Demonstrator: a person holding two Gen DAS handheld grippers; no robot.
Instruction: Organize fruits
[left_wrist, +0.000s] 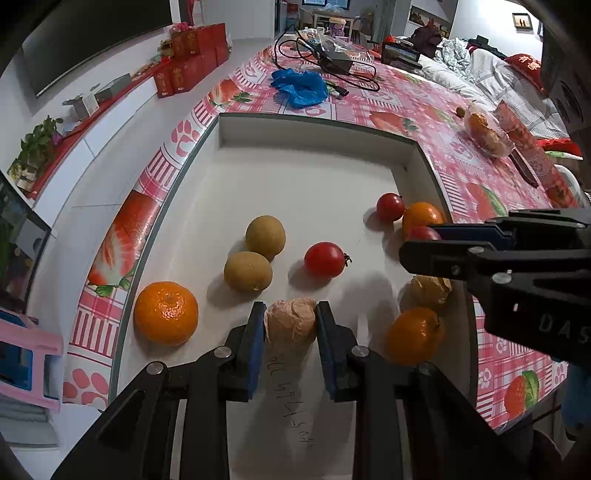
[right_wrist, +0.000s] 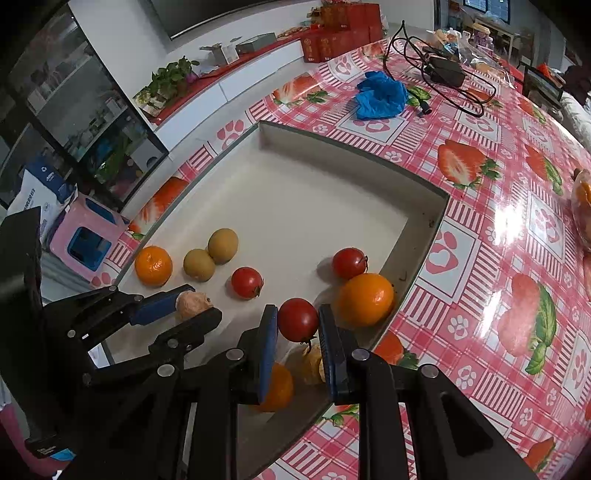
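Observation:
A shallow white tray (left_wrist: 295, 173) (right_wrist: 295, 192) on the table holds the fruit. My left gripper (left_wrist: 291, 320) is shut on a papery tan husked fruit (left_wrist: 291, 319) (right_wrist: 192, 303) at the tray's near edge. My right gripper (right_wrist: 297, 319) is shut on a red tomato (right_wrist: 297, 318) (left_wrist: 423, 233) above the tray's right side. Loose in the tray are two yellow-green round fruits (left_wrist: 265, 237) (left_wrist: 248, 271), oranges (left_wrist: 166, 312) (left_wrist: 415, 335) (left_wrist: 422, 217), two more tomatoes (left_wrist: 325, 259) (left_wrist: 390, 206) and another husked fruit (left_wrist: 430, 290).
The table has a pink strawberry-print cloth (right_wrist: 480, 229). Beyond the tray lie a blue plastic bag (left_wrist: 300, 86) and a black power adapter with cables (left_wrist: 334, 62). A clear bag of oranges (left_wrist: 487, 134) and a knife (left_wrist: 524, 170) sit at the right.

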